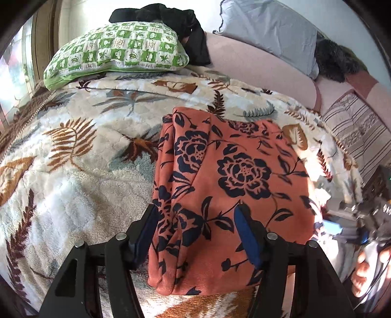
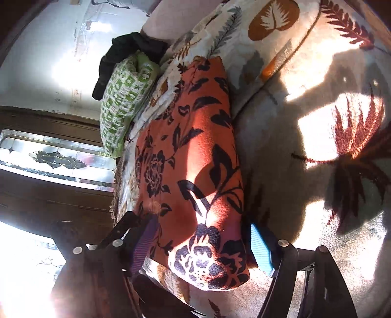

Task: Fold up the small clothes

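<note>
An orange garment with dark blue flowers [image 1: 220, 186] lies folded on a leaf-patterned blanket [image 1: 80, 151]. My left gripper [image 1: 195, 220] is open, its blue-padded fingers [image 1: 246, 234] straddling the garment's near edge. In the right wrist view the same garment [image 2: 195, 171] runs away from the camera. My right gripper [image 2: 202, 234] is open too, one purple pad and one light blue pad [image 2: 261, 249] standing on either side of the garment's near end.
A green checked pillow [image 1: 117, 53] with a black cloth [image 1: 176, 22] on it lies at the back left. A grey pillow [image 1: 271, 31] and a striped cushion [image 1: 359, 132] sit at the right. A wooden cabinet with glass [image 2: 53, 156] stands beyond the bed.
</note>
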